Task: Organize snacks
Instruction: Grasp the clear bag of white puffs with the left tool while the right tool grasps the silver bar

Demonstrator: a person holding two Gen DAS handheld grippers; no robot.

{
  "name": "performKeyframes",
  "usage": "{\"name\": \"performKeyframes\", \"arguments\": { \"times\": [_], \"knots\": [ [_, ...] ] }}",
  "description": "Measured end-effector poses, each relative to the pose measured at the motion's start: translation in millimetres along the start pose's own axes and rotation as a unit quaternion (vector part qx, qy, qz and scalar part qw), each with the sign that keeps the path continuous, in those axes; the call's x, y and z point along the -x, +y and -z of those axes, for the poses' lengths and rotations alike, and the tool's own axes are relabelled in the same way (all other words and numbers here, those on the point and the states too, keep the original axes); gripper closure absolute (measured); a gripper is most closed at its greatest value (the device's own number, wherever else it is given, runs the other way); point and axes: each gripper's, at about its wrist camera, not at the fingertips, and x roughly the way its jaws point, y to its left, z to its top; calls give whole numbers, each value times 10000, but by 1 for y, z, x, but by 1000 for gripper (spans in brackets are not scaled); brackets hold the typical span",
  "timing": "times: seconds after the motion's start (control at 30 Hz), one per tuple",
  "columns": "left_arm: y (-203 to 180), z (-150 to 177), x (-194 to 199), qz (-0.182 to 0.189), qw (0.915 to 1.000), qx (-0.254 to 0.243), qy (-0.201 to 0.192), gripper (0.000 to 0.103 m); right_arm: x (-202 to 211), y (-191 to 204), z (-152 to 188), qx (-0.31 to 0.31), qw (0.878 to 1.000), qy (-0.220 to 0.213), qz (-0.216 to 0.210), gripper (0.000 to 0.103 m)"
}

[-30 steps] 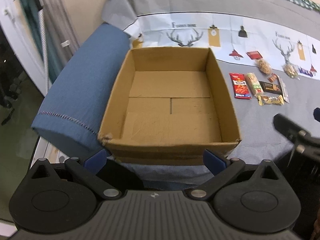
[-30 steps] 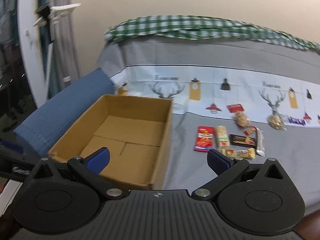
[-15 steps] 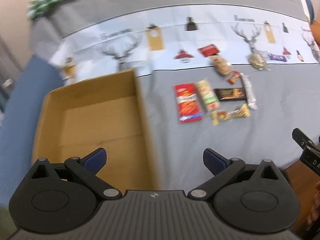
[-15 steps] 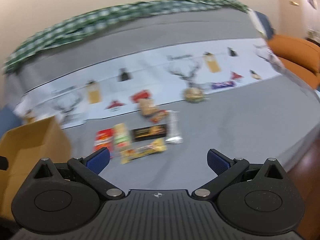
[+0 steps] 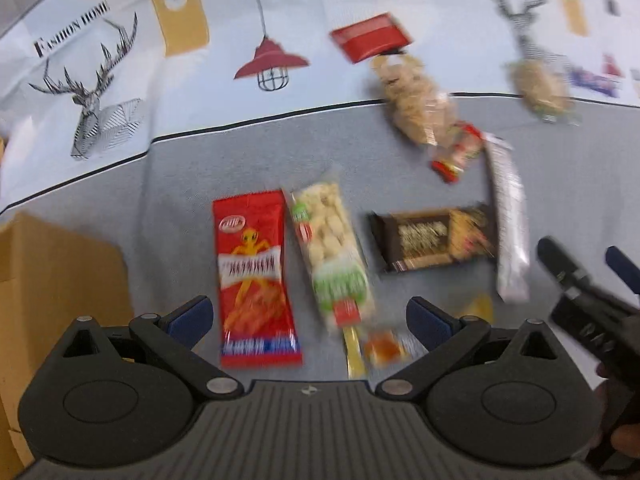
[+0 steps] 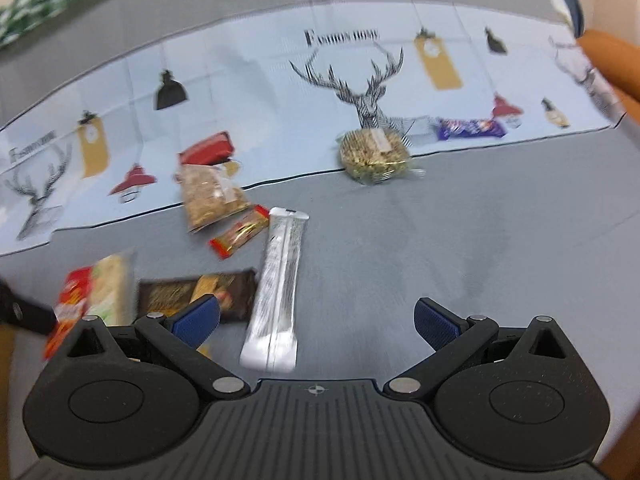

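Both hand-held grippers are staying wide apart: the left hand-held gripper [image 5: 307,316] over the red snack pack [image 5: 253,276], the right hand-held gripper [image 6: 317,320] near the silver bar [image 6: 278,288].

I see bare grey cloth [image 6: 460,240] at right of frame; snack packets [image 6: 224,236] crowd the left.

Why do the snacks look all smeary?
Left wrist view: motion blur smears the brown snack pack; the red packet is clearer. Right wrist view: the silver wrapper streaks, and the fisheye lens curves the tablecloth.
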Motion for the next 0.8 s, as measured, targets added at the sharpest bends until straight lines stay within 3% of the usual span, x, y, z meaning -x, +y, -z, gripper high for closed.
{"name": "performKeyframes", "arguments": {
  "times": [0.13,0.2,0.27,0.33,0.47,0.5,0.53,0.57,0.6,0.67,0.7,0.73,0.8],
  "knots": [
    [-9,-19,-36,89,9997,40,244,0,-49,-2,-24,-438,9987,135,-226,1],
    [-12,-23,-48,115,9994,-7,335,0,-71,7,-34,-350,9985,309,-279,1],
    [-16,-25,-58,73,9992,-66,387,0,-91,17,-34,-38,9988,497,-18,1],
    [-15,-27,-64,119,9990,-41,425,0,-101,23,-28,322,9981,380,373,1],
    [-5,-31,-66,314,9979,281,493,4,-98,12,-20,275,9986,149,422,1],
    [-2,-32,-64,339,9974,359,518,16,-98,9,-19,251,9987,143,429,1],
    [0,-32,-60,284,9976,387,492,40,-97,7,-19,225,9986,160,456,1],
    [1,-30,-57,225,9980,369,472,55,-95,5,-18,189,9983,207,504,1],
    [2,-29,-55,307,9977,354,492,64,-93,4,-16,175,9982,237,522,5],
    [8,-27,-49,373,9973,471,433,64,-83,8,-11,345,9986,172,372,28],
    [8,-25,-45,325,9978,457,341,64,-78,10,-9,465,9986,117,234,61],
    [9,-23,-40,295,9984,425,248,64,-73,14,-8,579,9982,80,150,78],
    [10,-18,-22,367,9984,414,136,64,-66,14,-8,605,9980,109,115,84]
  ]
}}
